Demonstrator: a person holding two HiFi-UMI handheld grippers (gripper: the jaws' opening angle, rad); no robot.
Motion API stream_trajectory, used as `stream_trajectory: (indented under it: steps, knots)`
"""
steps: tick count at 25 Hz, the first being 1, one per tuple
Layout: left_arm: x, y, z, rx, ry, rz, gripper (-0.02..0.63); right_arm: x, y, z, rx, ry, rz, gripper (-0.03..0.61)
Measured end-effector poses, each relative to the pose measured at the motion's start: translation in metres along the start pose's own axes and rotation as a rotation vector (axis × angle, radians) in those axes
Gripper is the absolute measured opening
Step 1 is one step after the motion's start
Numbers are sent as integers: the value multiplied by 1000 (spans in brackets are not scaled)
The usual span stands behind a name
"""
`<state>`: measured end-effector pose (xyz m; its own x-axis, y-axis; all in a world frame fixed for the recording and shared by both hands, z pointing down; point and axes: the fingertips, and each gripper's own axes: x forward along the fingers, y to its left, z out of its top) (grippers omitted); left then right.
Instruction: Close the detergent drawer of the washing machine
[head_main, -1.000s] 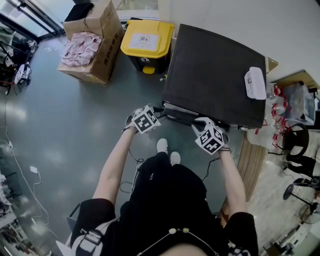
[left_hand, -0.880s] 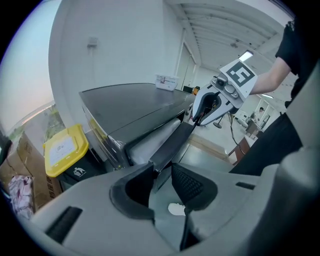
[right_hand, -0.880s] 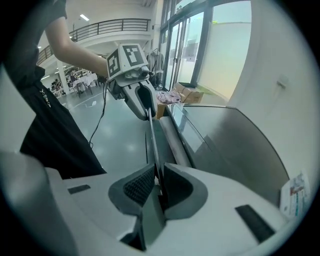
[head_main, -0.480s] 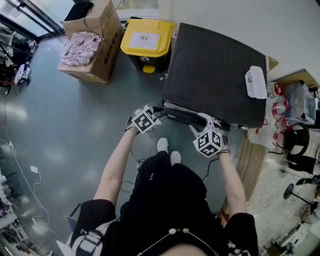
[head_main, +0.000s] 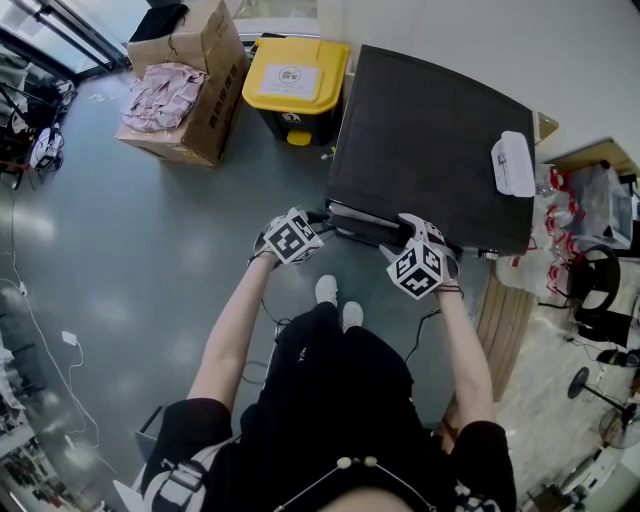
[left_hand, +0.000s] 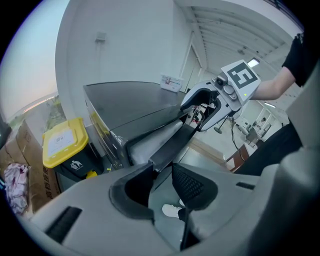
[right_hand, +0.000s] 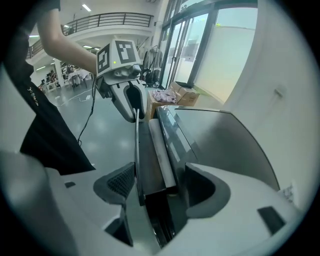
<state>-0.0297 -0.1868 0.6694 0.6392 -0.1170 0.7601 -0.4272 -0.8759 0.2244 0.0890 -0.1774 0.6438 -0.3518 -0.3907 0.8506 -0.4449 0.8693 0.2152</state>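
Note:
The washing machine (head_main: 430, 150) has a dark flat top, and its detergent drawer (head_main: 365, 232) sticks out of the front edge. My left gripper (head_main: 318, 220) is at the drawer's left end and my right gripper (head_main: 402, 236) at its right end. In the left gripper view the drawer's dark front panel (left_hand: 175, 142) reaches the tips of my left gripper (left_hand: 162, 172), which is open. In the right gripper view the drawer's end (right_hand: 150, 150) lies between the pads of my right gripper (right_hand: 160, 185). Its jaws are opening and the pads stand off the drawer.
A yellow-lidded bin (head_main: 295, 80) and an open cardboard box (head_main: 185, 85) stand left of the machine. A white object (head_main: 511, 165) lies on the machine's top at the right. The person's shoes (head_main: 333, 292) are just below the drawer. A wooden board (head_main: 500, 320) lies to the right.
My right gripper has shifted slightly towards the machine's front. The left gripper and the drawer look unmoved.

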Motion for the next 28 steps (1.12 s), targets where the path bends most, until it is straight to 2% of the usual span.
stream_trajectory:
  steps: [10,11,13,15,24,28]
  knots:
    - [2,2,1,-7,17,-6,114,0,-1,1,-12,14,12,313]
    - [2,5,5,-13,9,7,114,0,-3,2,-11,12,-2,304]
    - [3,13,12,-9,11,33,114,2,-8,3,-15,5,-31,230]
    - [6,15,15,9,34,26,114,3,-10,2,-20,4,-37,230]
    - [6,19,17,-18,27,35,115,4,-14,3,-15,-7,-50,222]
    - [6,20,18,-56,22,46,117,4,-15,5,9,-11,-59,224]
